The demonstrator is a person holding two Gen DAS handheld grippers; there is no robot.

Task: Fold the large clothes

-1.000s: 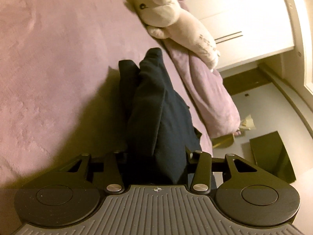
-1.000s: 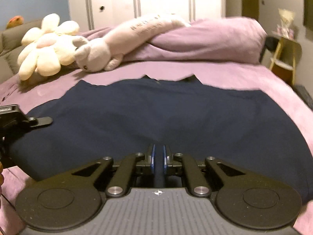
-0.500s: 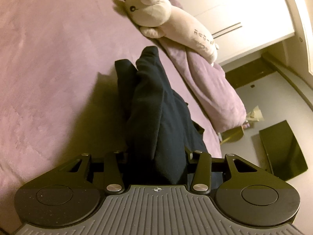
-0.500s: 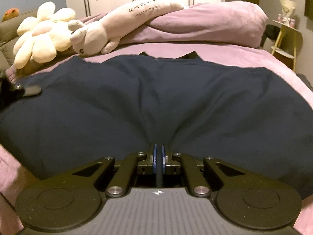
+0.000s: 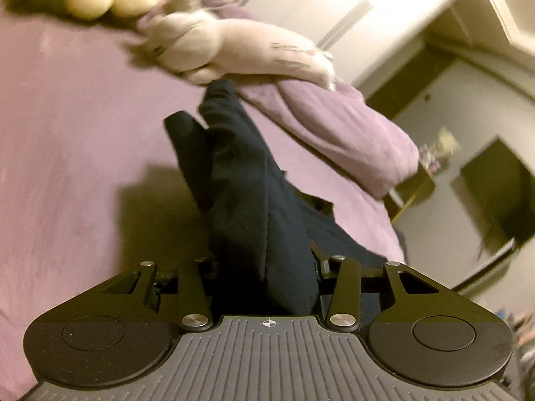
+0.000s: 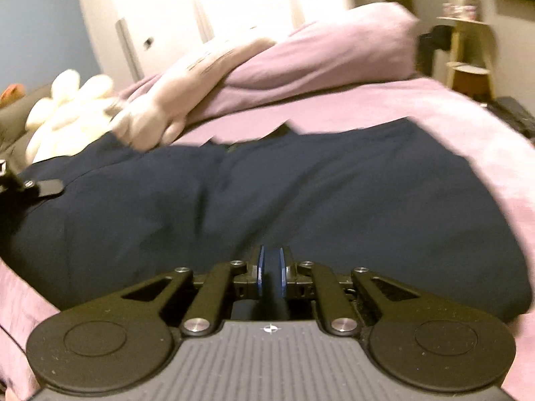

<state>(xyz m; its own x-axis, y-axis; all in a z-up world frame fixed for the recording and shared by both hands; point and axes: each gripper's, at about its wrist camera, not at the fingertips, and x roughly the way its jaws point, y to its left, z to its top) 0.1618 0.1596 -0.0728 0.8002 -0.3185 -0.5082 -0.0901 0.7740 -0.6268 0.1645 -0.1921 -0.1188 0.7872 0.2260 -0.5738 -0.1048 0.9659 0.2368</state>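
Note:
A large dark navy garment (image 6: pixel 301 193) lies spread across the purple bed (image 6: pixel 451 107). My right gripper (image 6: pixel 271 267) pinches its near edge between the blue pads (image 6: pixel 260 269); the jaws are opening slightly with cloth still between them. In the left wrist view a thick bunched fold of the garment (image 5: pixel 240 183) rises from my left gripper (image 5: pixel 264 267), which is shut on it, the cloth hiding its fingertips. One left finger (image 6: pixel 46 187) shows at the garment's left end in the right wrist view.
A long pale plush toy (image 5: pixel 234 50) and a cream flower plush (image 6: pixel 67 100) lie at the bed's far side against a rolled purple duvet (image 6: pixel 317 53). White wardrobe doors (image 5: pixel 334 6) stand behind. A small wooden side table (image 6: pixel 468 63) is at the right.
The left gripper has risen and rolled, lifting its bunch of cloth; the plush now sits higher in its view. The right gripper has shifted sideways with the edge, and both views are blurred.

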